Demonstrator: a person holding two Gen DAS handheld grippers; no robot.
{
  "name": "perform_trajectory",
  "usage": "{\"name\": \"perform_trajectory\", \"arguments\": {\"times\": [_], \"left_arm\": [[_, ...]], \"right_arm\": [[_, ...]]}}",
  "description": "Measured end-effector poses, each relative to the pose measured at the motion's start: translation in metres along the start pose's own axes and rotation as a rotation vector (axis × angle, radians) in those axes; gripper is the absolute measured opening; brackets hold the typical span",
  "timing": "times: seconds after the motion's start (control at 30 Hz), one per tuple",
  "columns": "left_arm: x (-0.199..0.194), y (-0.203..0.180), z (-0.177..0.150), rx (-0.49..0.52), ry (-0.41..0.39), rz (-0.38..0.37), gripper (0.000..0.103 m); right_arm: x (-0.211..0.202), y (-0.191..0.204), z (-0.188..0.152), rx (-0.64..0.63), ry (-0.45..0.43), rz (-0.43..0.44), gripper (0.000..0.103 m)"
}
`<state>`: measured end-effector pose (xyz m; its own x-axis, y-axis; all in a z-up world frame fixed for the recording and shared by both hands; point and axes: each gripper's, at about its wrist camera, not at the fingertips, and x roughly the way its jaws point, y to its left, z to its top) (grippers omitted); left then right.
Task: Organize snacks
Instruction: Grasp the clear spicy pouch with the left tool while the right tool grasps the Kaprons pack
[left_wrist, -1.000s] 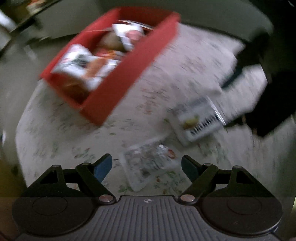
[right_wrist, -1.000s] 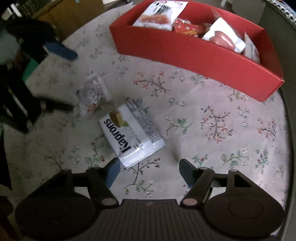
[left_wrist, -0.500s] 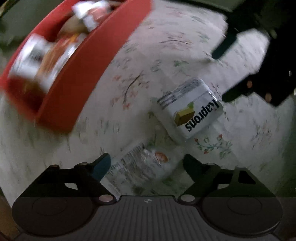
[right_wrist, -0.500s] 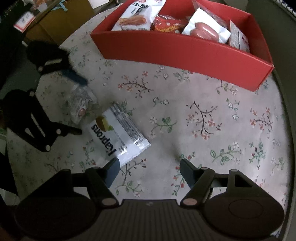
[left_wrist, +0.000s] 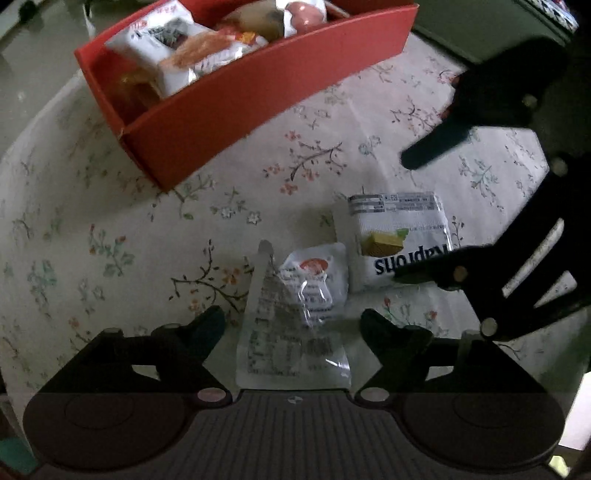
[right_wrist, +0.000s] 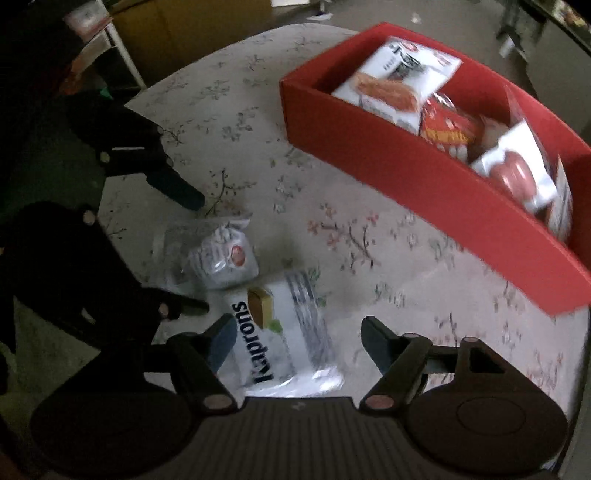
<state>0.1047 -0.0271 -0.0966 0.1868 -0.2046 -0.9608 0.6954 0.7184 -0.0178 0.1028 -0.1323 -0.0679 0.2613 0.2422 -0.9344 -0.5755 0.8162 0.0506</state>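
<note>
- My left fingers stand spread wide, one on each side of the clear packet, and neither pad presses on it; the left gripper points steeply down at the table.
- My right fingers are opening, with the white Kaprons packet lying between them; the left-hand finger sits just at the packet's edge, but I cannot tell whether it touches, and the other stands apart from it.
- The right gripper also points steeply down; seen from the left wrist, it reaches in from the right, one fingertip over the Kaprons packet, the other well above the cloth.
- The clear packet lies flat between my left fingers, its far end touching the Kaprons packet; seen from the right wrist, it lies just beyond my right fingers, to the left.
- The red box sits beyond my left fingers, up and to the left, already holding several snack packs; from the right wrist, the box is ahead and to the right, well apart from both packets.
- Between the fingers and the box's near wall the floral tablecloth is bare.
- The round table's edge curves away close to the left of my left fingers, and close to the right of my right fingers.
- The two grippers stand near each other over the packets, with little room between them.
</note>
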Motion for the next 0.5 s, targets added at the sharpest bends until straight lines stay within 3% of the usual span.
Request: {"name": "perform_trajectory", "arguments": {"times": [0.1, 0.17, 0.37, 0.5], "left_arm": [[-0.004, -0.001, -0.006, -0.024, -0.019, 0.017, 0.087], [-0.008, 0.001, -0.010, -0.039, -0.028, 0.015, 0.079], [-0.018, 0.016, -0.014, -0.154, -0.058, 0.008, 0.068], [-0.015, 0.009, -0.006, -0.151, -0.058, 0.076, 0.077]], "right_arm": [[0.007, -0.006, 0.001, 0.017, 0.007, 0.035, 0.089], [0.006, -0.007, -0.004, 0.030, 0.013, 0.050, 0.089], [-0.002, 0.002, -0.012, 0.004, 0.008, -0.004, 0.089], [0.015, 0.021, -0.010, -0.085, 0.044, -0.063, 0.091]]}}
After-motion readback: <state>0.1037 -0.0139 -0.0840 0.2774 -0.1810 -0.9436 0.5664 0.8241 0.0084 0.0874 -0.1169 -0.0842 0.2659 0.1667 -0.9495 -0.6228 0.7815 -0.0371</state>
